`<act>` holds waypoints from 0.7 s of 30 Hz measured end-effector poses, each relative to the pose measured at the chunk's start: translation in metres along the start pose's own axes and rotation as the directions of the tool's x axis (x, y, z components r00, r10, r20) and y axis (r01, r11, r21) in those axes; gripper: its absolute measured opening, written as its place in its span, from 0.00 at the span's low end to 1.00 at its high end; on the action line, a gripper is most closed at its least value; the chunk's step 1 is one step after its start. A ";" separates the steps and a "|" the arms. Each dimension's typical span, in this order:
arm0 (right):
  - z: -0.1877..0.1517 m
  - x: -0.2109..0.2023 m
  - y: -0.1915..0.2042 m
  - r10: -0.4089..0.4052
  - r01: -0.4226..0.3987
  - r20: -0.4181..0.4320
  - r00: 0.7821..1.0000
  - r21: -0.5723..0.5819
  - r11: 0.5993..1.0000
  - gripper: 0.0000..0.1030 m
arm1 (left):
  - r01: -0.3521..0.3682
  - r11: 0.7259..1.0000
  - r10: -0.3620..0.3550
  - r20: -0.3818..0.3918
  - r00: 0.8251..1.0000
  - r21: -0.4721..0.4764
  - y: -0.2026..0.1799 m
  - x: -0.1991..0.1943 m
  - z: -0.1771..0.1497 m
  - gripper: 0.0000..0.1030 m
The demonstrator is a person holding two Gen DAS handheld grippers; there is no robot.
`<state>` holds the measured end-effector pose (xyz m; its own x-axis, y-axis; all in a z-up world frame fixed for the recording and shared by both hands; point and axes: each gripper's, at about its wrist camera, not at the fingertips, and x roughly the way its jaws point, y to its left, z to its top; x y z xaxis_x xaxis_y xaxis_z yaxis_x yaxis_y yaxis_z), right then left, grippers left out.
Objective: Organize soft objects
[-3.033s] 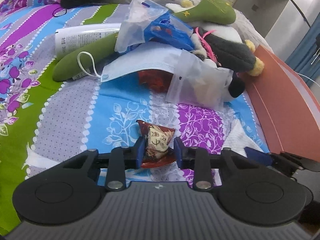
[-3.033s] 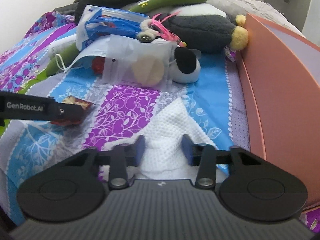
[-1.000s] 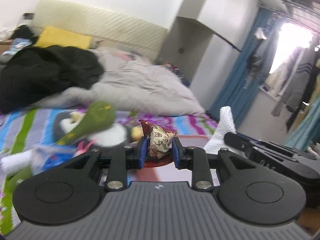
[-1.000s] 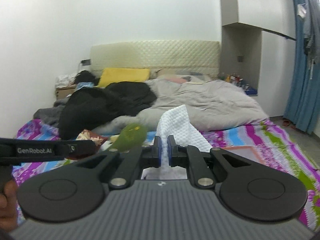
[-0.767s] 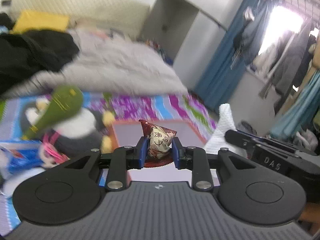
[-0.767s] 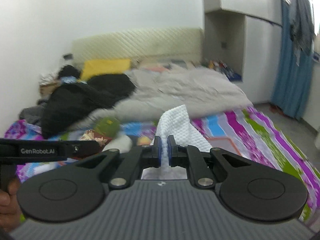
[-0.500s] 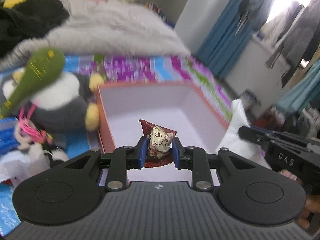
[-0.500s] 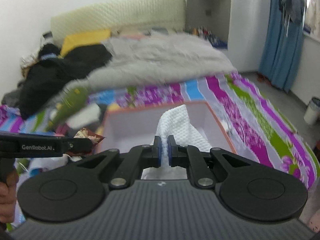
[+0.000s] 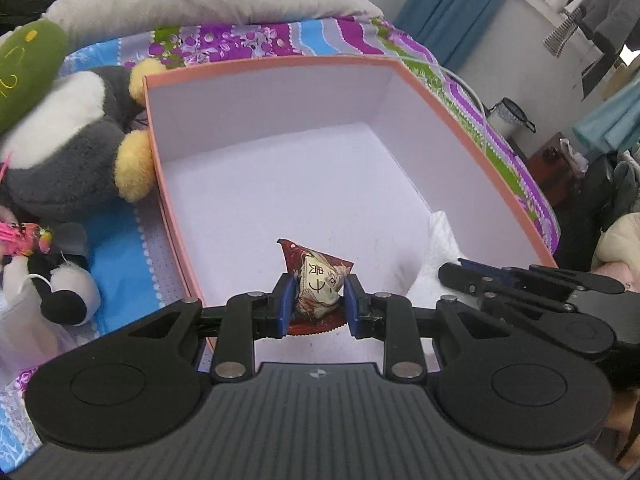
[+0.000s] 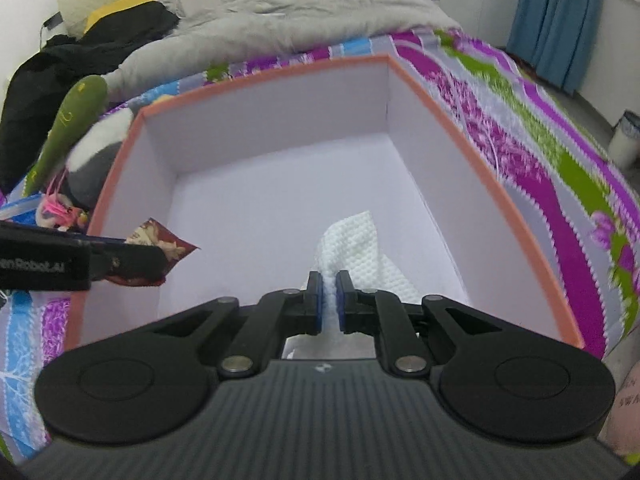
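Both tongs clenched and loaded: left gripper (image 9: 316,304) pinching a small red snack packet (image 9: 318,282) by its flanks, right gripper (image 10: 328,300) nipping a white waffle-textured cloth (image 10: 356,252) by a narrow fold. Held side by side above the near edge of the orange-rimmed box (image 9: 280,65), white inside and bare of other things. Packet just past the near-left corner, over the floor of the box; cloth hanging down toward the near-right corner, its lower folds apparently touching the floor already. Straight down, then, as the likely way for both releases, with no sideways travel needed. Penguin plush (image 9: 68,152) and green plush (image 9: 24,68) lying outside, against the left wall of the box, on the patterned bedsheet (image 9: 120,248).
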<state>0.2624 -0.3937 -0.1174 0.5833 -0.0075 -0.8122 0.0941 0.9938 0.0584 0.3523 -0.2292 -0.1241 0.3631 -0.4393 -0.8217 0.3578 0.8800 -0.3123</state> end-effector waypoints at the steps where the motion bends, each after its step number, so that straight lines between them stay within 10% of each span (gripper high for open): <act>1: -0.002 0.002 -0.001 0.000 0.000 -0.004 1.000 0.002 1.000 0.12 | -0.002 1.000 0.002 -0.003 1.000 -0.003 0.001 0.001 0.000 0.30; 7: -0.003 0.000 0.002 0.012 -0.012 -0.003 1.000 -0.004 1.000 0.46 | -0.025 1.000 0.025 -0.002 1.000 -0.007 0.005 -0.001 0.001 0.45; 21: 0.005 -0.088 0.027 0.078 -0.077 0.250 0.965 -0.012 0.997 0.45 | -0.001 0.999 -0.010 0.244 0.970 0.042 0.002 -0.111 -0.015 0.45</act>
<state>0.2176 -0.3665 -0.0414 0.7721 0.0424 -0.6340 0.0390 0.9927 0.1139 0.3002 -0.1758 -0.0406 0.5584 -0.4785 -0.6777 0.3936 0.8719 -0.2913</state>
